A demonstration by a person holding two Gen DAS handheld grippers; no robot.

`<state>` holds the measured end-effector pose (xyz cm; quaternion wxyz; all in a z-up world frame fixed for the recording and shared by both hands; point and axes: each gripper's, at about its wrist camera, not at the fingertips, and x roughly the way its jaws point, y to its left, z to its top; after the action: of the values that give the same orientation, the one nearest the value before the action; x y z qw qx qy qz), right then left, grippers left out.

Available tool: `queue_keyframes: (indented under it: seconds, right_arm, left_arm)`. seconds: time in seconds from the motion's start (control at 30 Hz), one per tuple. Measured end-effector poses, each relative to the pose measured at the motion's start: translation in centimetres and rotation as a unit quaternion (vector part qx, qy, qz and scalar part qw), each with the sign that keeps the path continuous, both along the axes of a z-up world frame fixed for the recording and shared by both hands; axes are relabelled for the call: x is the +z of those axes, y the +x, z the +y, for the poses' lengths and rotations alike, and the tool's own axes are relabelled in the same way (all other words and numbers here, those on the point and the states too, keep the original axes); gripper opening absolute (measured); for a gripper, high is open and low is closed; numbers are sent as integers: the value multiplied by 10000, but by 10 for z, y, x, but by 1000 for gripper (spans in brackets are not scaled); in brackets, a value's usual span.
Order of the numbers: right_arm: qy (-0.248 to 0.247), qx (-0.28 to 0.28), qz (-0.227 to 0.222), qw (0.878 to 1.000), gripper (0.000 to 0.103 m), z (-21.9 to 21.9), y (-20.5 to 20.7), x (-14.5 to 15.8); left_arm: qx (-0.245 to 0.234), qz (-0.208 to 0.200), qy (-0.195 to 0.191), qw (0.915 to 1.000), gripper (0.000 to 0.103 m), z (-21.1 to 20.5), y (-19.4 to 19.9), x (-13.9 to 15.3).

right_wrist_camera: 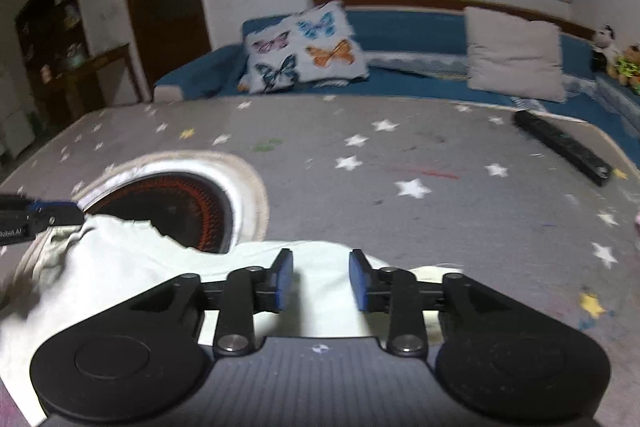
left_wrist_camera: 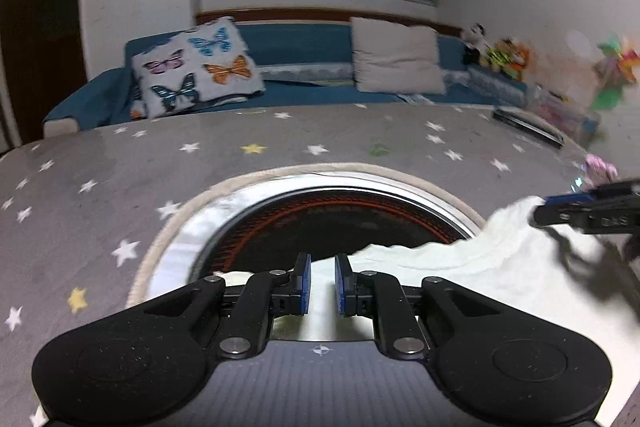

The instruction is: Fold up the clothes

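White cloth (left_wrist_camera: pixel 480 267) fills the lower right of my left wrist view, draped over the round heater (left_wrist_camera: pixel 332 223) set in the star-patterned table (left_wrist_camera: pixel 100 195). My left gripper (left_wrist_camera: pixel 323 285) stands narrowly parted, holding nothing. My right gripper (left_wrist_camera: pixel 580 211) enters at the right edge, against the cloth.

From the right wrist view, the cloth (right_wrist_camera: pixel 132 267) spreads across the lower left beneath my right gripper (right_wrist_camera: pixel 320 281), whose fingers gape apart, empty. My left gripper (right_wrist_camera: pixel 36 213) pokes in at the left edge.

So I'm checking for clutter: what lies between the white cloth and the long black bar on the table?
Only bare starry tablecloth lies between the cloth and the bar, in the right wrist view.
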<state>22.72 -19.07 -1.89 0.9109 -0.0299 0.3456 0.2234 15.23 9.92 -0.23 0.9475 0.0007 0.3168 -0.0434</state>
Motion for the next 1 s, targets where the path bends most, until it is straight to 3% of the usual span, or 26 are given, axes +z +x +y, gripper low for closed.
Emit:
queue_keyframes:
  seconds: [0.1, 0.27, 0.5, 0.7, 0.83, 1.0]
  right_arm:
    - [-116, -69, 83, 9999, 35, 4, 7, -8]
    - [-64, -235, 110, 9996, 36, -11, 5, 0]
    - [6, -86, 94, 9999, 37, -30, -28, 18]
    - [-69, 128, 151, 9998, 37, -38, -62, 14]
    - [-100, -39, 274, 9996, 37, -51, -73, 4]
    - [-4, -250, 163, 9996, 37, -66, -90, 14]
  left_arm:
    - [33, 192, 139, 9997, 16, -1, 9, -11]
    - [174, 216, -5, 9996, 16, 10, 7, -12]
    - [65, 18, -26, 10000, 16, 6, -27, 1]
    - [24, 83, 39, 10000, 16, 3, -51, -6]
    - [179, 153, -10, 9997, 16, 10, -58, -11]
    - [260, 72, -115, 9996, 16, 13, -73, -8]
